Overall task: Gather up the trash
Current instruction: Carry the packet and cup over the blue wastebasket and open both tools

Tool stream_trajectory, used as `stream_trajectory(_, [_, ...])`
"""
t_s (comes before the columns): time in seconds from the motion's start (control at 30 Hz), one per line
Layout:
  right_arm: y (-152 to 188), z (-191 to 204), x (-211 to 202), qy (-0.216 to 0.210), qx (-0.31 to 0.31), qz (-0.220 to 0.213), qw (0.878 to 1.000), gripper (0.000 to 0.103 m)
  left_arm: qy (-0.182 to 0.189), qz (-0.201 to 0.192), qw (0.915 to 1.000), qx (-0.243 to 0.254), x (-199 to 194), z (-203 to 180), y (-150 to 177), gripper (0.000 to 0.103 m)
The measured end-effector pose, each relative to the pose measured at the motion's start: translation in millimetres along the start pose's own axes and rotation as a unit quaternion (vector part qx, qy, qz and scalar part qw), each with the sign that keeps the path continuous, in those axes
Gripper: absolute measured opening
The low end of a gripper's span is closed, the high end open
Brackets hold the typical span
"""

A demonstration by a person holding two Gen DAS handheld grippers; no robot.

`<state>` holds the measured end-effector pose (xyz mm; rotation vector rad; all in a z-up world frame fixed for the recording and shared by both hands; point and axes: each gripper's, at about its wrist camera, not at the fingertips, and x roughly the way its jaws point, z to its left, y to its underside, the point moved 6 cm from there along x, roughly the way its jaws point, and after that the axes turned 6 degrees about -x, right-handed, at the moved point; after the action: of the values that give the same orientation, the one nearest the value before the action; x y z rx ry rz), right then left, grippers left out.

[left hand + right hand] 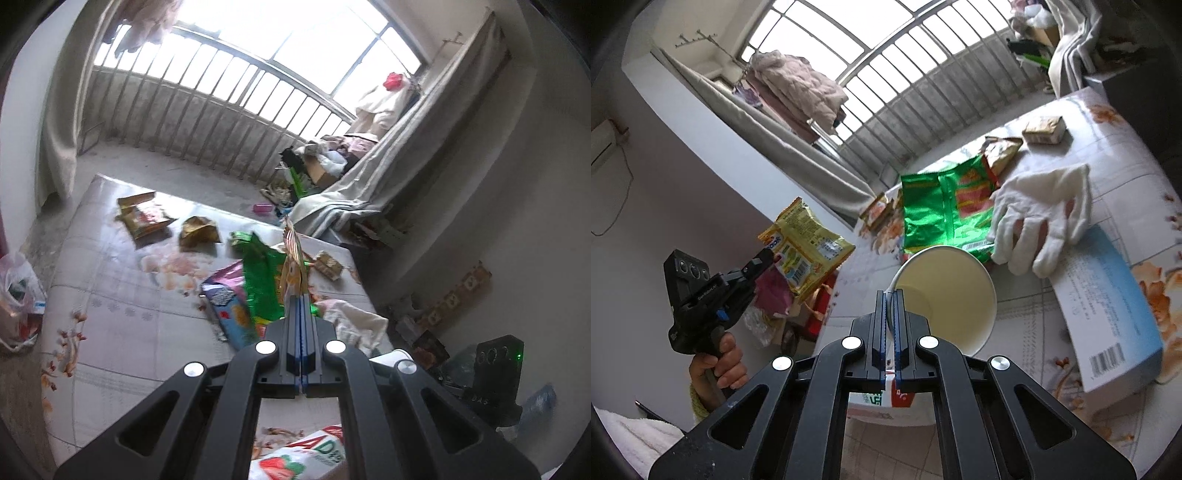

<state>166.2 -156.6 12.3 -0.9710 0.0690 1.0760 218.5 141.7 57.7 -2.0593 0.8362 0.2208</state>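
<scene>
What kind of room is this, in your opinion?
Probably a lived-in bedroom at home: a floral mattress strewn with snack wrappers, a barred window with curtains, and a quilted jacket hanging up.

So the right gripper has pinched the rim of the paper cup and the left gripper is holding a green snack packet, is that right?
Not quite. The left gripper is holding a yellow snack packet, not a green one; the right wrist view shows it. The green packet lies on the table. The right gripper does pinch the paper cup by its rim.

White glove (1039,218) on floral sheet (122,332); barred window (258,48).
</scene>
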Motion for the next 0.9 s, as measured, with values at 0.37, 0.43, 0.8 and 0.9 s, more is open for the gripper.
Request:
stream_trajectory(0.37, [4.5, -16.8, -57.7, 0.027, 0.019, -0.061, 0.998, 0.002, 0.049, 0.030, 0.9977, 0.035, 19.3, -68.8, 13.3, 0.000])
stream_trajectory(0.43, [5.5, -22.1, -73.7, 0.032, 0.025, -0.078, 0.996, 0.002, 0.056, 0.038, 0.9968, 0.042, 23.6, -81.2, 17.3, 0.000])
stream_trajectory(0.8, [9.8, -61.4, -156.7, 0.075, 0.054, -0.159, 0.983, 0.002, 0.118, 0.078, 0.9850, 0.099, 70.6, -181.5, 42.1, 0.000])
stream_trajectory(0.9, [15.6, -79.5, -181.3, 0.092, 0.070, -0.179, 0.977, 0.002, 0.139, 0.097, 0.9790, 0.113, 92.0, -214.3, 54.3, 0.000])
